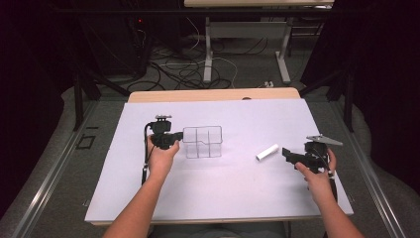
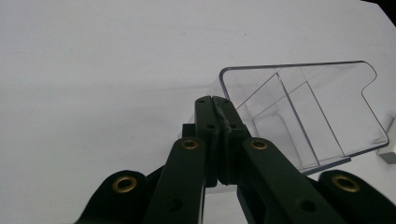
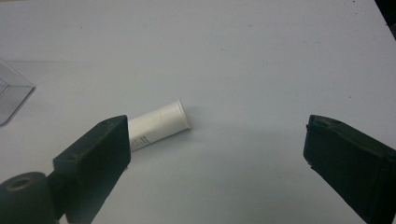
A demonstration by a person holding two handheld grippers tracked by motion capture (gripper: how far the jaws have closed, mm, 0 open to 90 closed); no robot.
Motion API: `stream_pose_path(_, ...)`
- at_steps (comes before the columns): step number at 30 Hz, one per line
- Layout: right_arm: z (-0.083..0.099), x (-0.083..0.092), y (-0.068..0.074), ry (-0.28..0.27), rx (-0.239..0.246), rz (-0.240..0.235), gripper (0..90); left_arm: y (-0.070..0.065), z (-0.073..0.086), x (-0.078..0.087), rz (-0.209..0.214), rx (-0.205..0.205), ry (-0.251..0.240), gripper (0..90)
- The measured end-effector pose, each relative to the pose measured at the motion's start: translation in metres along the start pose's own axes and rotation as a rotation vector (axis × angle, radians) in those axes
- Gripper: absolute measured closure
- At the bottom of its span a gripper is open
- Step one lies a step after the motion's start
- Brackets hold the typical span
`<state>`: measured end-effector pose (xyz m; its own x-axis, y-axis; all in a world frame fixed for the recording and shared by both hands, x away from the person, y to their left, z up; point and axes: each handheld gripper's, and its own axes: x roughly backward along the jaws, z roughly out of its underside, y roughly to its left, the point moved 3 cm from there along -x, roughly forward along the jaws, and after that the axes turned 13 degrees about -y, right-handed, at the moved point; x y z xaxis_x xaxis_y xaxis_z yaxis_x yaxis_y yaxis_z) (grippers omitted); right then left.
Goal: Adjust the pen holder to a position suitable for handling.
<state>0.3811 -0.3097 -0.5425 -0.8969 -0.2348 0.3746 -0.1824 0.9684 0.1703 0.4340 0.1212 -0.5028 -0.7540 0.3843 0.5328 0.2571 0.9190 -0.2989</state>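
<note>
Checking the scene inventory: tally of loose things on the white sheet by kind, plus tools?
Clear plastic organizer: 1
White tube: 1
Handheld tools: 2, the left tool shut on the organizer's wall, the right tool open
Total: 4

Both forearms are bare, no sleeves showing. The left tongs are black, with a black cable hanging at the lower left of the hand. In the left gripper view, brass-ringed holes dot the black linkage bars. The right tongs are black, topped by a grey three-cornered plate.
</note>
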Motion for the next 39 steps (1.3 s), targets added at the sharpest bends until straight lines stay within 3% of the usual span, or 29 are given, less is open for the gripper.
stream_pose_path(21,0.000,-0.001,0.000,0.001,0.000,-0.003,7.3,-0.029,0.001,-0.017,0.053,-0.013,0.005,90.0)
stream_pose_path(33,0.001,-0.001,0.001,0.006,0.001,-0.005,7.3,-0.030,0.001,-0.018,0.076,-0.024,0.012,90.0)
stream_pose_path(39,0.001,0.000,0.002,0.009,-0.013,-0.002,8.0,-0.028,0.000,-0.013,0.089,-0.023,-0.007,87.2)
